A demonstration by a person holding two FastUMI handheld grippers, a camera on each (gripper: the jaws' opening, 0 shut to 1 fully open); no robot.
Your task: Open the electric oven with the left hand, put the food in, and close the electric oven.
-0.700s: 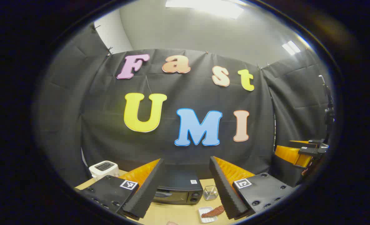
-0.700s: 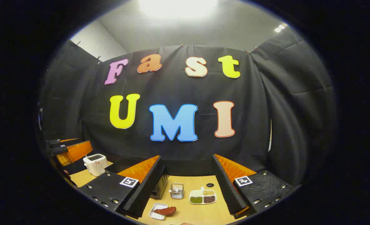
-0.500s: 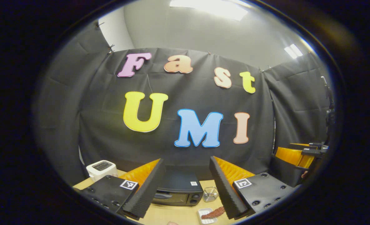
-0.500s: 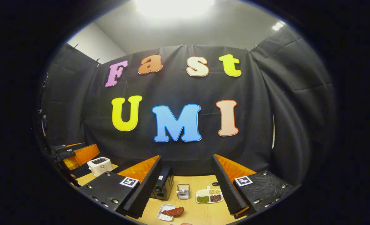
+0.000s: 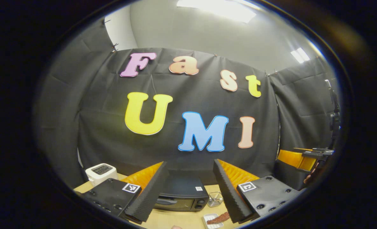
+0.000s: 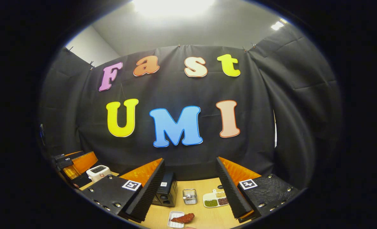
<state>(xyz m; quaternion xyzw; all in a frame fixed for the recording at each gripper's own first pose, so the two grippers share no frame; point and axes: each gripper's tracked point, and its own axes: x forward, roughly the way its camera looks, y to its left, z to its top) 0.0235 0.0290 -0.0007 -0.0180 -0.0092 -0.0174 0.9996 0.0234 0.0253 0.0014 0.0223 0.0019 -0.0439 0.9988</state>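
Observation:
The black electric oven (image 5: 182, 194) stands on the wooden table with its door shut, seen between my left gripper's fingers. It also shows as the oven (image 6: 166, 191) from its side in the right gripper view. The food (image 6: 183, 218), a reddish-brown piece, lies on a small white tray (image 6: 174, 222) in front of the oven; the same food (image 5: 219, 218) peeks out by my left gripper's right finger. My left gripper (image 5: 190, 163) is open and empty, held above the table. My right gripper (image 6: 190, 160) is open and empty too.
A white toaster (image 5: 101, 172) sits at the table's left end. A small clear container (image 5: 214, 199) stands right of the oven. A divided dish of beans (image 6: 215, 199) lies farther right. The other gripper (image 5: 304, 157) shows at the far right of the left gripper view.
Both views have drifted a little: the oven and food sit lower in the left gripper view and farther right in the right gripper view. Both grippers stay open.

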